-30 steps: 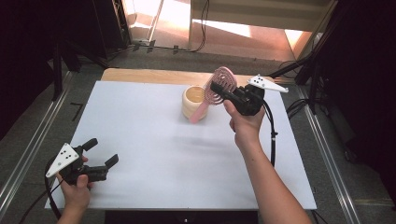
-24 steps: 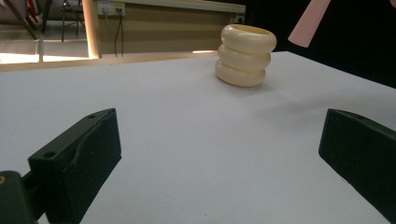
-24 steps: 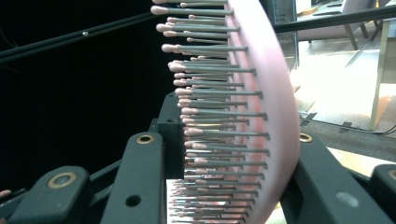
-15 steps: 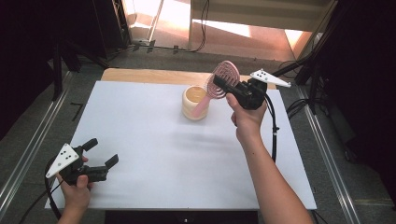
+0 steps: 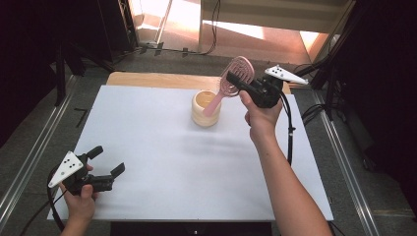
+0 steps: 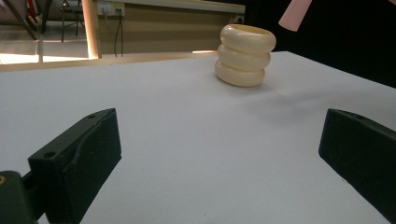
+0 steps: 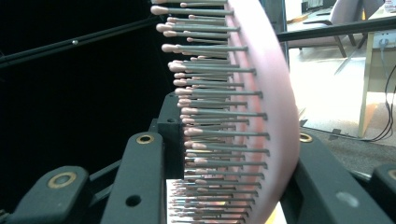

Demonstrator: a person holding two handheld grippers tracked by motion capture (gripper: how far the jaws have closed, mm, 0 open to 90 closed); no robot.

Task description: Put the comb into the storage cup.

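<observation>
We see right gripper [image 5: 239,83] clamped on pink hairbrush [image 5: 231,83] above cream holder [image 5: 205,109]; left gripper [image 5: 105,162] apart.

From my seat the white table top [image 5: 162,147] reads evenly lit, while everything around it sinks into near black. Sunlight falls on the floor beyond the right gripper [image 5: 241,82], glowing warm and slightly overexposed. I see a soft shadow under the cream cup [image 6: 245,55], spreading toward the left gripper [image 6: 219,154], whose near jaws look soft. Past the right gripper's jaws, the pink hairbrush [image 7: 261,107] sits so close that its lowest bristles blur; its left background is black.
</observation>
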